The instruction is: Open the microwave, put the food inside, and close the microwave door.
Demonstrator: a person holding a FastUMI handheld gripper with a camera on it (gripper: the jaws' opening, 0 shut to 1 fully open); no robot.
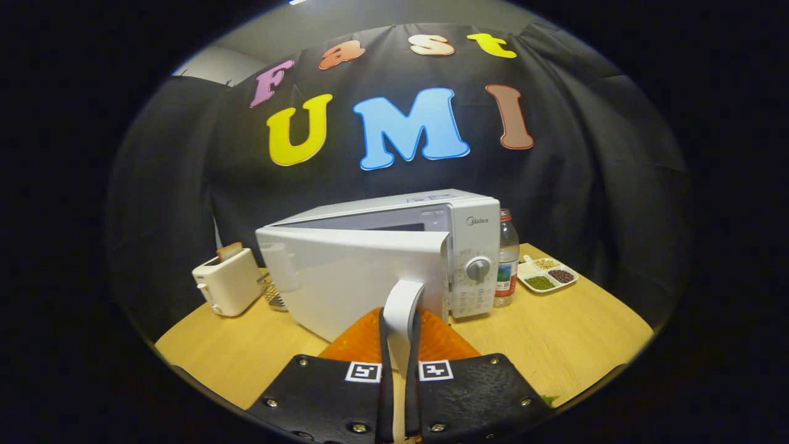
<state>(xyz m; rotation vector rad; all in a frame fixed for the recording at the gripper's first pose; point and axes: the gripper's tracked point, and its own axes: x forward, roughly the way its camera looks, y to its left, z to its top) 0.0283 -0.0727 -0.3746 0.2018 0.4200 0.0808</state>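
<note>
Now, left to right: toaster (227,285) at nine o'clock, microwave (394,259) dead ahead, door (354,280) partly swung out. Gripper (399,354) pinches the door handle (402,308). Best pull along the hinge's arc, steadily. Orange food (363,342) sits just beneath.

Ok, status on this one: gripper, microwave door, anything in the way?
Gripper shut on the door handle. Microwave door partly open, swung toward the camera. Toaster left, bottle and snack tray right, all clear of the door.
</note>
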